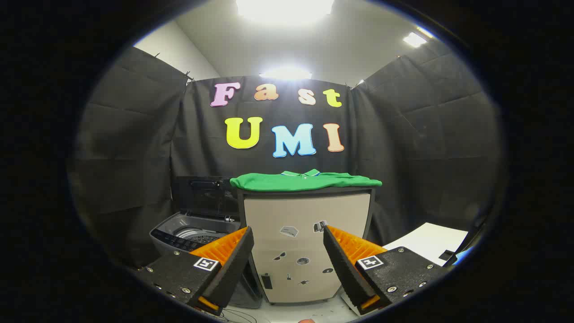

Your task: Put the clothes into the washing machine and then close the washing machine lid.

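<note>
Two fingers of my gripper (pixel 288 233) stand wide apart with nothing between them, held up in the air and aimed at the front of a pale cabinet (pixel 305 242) in the black-draped booth. One green polo shirt (pixel 305 181), its collar edged in blue, lies folded flat across the cabinet's dark top, well beyond and above my fingertips. Several small stickers dot the cabinet's front panel, showing in the gap between my fingers. Just beside the cabinet, on its left, stands a grey top-loading washing machine (pixel 197 231), lower than the cabinet top. Its lid (pixel 204 197) is raised upright at the back, a dark panel with a handle near its upper edge, and the ribbed rim of the drum shows in the open mouth below it. A dark control strip runs along the machine's near edge, and my left finger (pixel 233 258) overlaps the machine's right front corner in this view without touching it. To the right of the cabinet, past my right finger (pixel 343 258), a white board (pixel 430 242) lies tilted near the floor with a small dark object on its far corner. Some thin cables (pixel 237 316) trail on the pale floor (pixel 305 312) below my fingers. Ceiling lights glare overhead above the cloth walls.
</note>
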### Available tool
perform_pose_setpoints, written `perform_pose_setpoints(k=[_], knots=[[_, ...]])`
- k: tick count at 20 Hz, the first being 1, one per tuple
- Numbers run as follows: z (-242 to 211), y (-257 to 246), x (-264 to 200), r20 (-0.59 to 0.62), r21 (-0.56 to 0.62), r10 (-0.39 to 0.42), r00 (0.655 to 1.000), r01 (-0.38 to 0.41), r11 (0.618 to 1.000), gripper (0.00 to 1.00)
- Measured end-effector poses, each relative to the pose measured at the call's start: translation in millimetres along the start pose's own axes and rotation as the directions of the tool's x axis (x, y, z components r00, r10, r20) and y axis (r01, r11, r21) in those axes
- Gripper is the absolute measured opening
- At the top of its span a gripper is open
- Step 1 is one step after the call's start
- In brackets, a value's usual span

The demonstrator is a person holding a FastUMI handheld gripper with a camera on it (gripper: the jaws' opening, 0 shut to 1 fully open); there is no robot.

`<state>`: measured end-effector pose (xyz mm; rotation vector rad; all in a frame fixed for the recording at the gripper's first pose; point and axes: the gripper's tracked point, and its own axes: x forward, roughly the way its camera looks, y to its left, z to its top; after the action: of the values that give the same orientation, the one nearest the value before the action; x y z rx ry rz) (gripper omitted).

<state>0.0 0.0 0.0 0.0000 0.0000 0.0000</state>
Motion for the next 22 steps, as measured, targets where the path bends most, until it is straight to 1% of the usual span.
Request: perform_pose_setpoints(k=[12, 18, 22], knots=[[-15.1, 4.7, -11.3, -0.040, -0.020, 0.019, 0.999, -0.020, 1.000, 0.96], [-11.3, 6.7, -15.1, -0.032, -0.027, 0.023, 0.999, -0.024, 0.999, 0.96], [-11.0, 8.6, -15.0, -0.035, -0.010, 0.023, 0.999, -0.023, 1.000, 0.96]])
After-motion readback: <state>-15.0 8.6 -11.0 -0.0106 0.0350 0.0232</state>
